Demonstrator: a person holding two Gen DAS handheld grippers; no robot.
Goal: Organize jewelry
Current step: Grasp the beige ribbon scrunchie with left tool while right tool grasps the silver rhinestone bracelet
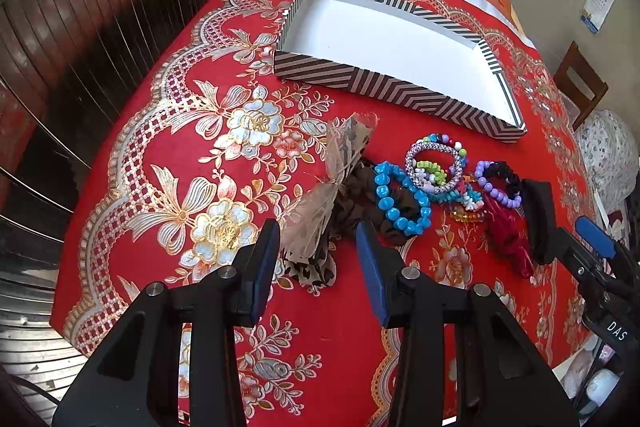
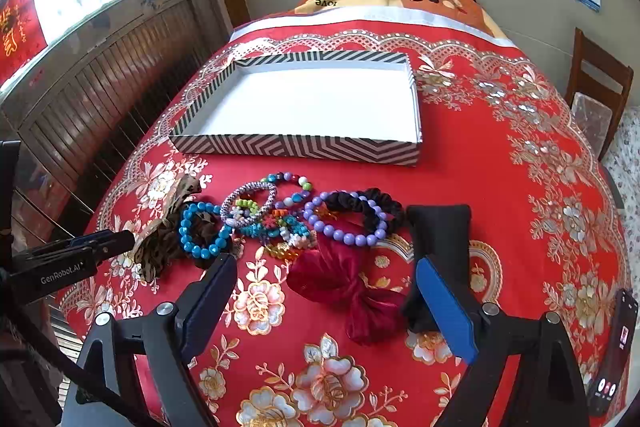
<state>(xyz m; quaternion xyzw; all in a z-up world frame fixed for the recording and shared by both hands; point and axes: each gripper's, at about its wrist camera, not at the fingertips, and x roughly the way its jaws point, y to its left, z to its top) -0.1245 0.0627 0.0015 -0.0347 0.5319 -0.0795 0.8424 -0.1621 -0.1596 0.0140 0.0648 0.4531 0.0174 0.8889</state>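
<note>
Your left gripper (image 1: 318, 239) stands partly open, tilted down over the table; the sheer gauze bow (image 1: 320, 203) with its leopard-print tails lies between the tips, pads clear of it, nothing gripped. Your right gripper (image 2: 326, 277) is wide open and empty; the dark red velvet bow (image 2: 348, 287) sits in the gap, untouched by either pad. The right finger overlaps a black pad-like item (image 2: 438, 239); contact cannot be told.

Just beyond both grippers, the jewelry lies in a loose row on the red floral tablecloth (image 2: 500, 187): turquoise bead bracelet (image 2: 202, 231) over a brown scrunchie, a tangle of mixed bead bracelets (image 2: 266, 211), a purple bead bracelet (image 2: 346, 223) overlapping a black scrunchie (image 2: 372, 205).

Farther back, the chevron-striped shallow box (image 2: 296, 147) sits well apart from the row, white interior bare.

A phone (image 2: 616, 351) lies at the table's right edge.
</note>
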